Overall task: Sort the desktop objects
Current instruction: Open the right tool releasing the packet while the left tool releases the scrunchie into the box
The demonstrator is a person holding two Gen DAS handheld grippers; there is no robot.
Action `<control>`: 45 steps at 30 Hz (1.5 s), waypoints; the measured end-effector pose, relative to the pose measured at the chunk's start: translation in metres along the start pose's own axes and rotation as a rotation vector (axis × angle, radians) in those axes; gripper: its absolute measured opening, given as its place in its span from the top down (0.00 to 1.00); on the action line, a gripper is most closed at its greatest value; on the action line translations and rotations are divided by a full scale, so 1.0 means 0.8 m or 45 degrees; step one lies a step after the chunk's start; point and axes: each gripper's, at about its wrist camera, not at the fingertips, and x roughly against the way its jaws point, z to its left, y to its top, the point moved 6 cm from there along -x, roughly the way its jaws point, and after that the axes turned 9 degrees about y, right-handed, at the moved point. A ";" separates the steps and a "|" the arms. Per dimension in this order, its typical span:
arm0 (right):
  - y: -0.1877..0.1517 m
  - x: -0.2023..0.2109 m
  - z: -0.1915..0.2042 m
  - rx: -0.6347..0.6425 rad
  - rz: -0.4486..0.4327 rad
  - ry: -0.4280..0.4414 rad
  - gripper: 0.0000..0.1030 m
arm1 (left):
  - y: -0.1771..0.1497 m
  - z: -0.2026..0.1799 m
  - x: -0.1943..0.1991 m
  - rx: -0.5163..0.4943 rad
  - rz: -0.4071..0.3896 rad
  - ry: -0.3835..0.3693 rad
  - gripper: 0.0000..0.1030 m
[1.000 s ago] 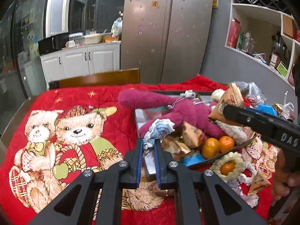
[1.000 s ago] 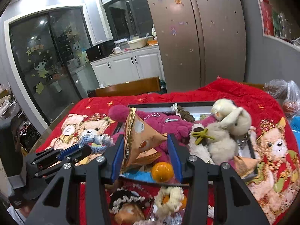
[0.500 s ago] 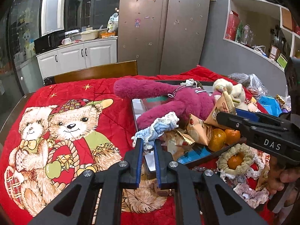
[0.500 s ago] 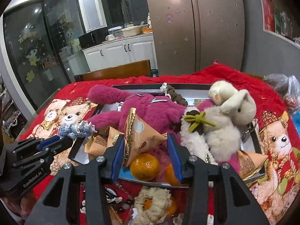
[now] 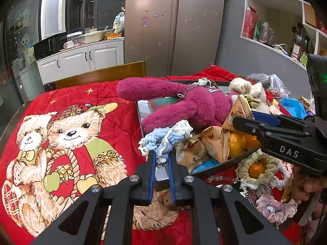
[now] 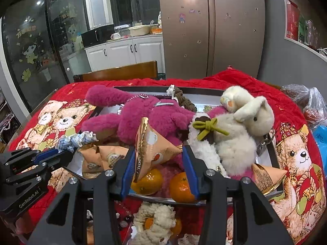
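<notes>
My left gripper is shut on a blue and white crochet piece and holds it over the near left corner of the grey tray. It also shows in the right wrist view. My right gripper is shut on an orange triangular snack packet above the tray's front. The packet also shows in the left wrist view. In the tray lie a magenta plush toy, a cream plush rabbit, oranges and more snack packets.
A red bear-print blanket covers the table. Crochet rings with oranges lie in front of the tray. Plastic bags sit at the far right. A wooden chair back stands behind the table.
Both grippers have moved forward and down toward the tray, still holding the crochet piece and the snack packet. The tray contents now look closer.
</notes>
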 end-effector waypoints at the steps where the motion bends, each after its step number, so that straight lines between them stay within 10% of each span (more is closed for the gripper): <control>1: 0.000 0.001 0.000 -0.001 0.000 0.003 0.55 | 0.000 0.000 0.000 0.002 0.001 -0.001 0.89; 8: -0.001 0.000 -0.003 0.005 -0.003 -0.027 0.55 | 0.002 0.005 0.004 0.027 -0.012 -0.003 0.78; 11: 0.000 0.001 -0.003 0.000 -0.015 -0.017 0.53 | 0.002 0.008 0.004 0.034 -0.010 0.004 0.51; 13: 0.001 0.004 -0.002 -0.002 -0.027 0.001 0.33 | 0.002 0.012 0.004 0.062 0.001 -0.009 0.38; 16: 0.009 0.019 0.002 -0.010 -0.109 0.035 0.02 | 0.004 0.020 0.004 0.103 0.003 -0.019 0.37; 45: 0.039 0.089 -0.010 -0.102 -0.269 0.135 0.00 | 0.045 0.056 0.074 0.080 -0.205 0.066 0.32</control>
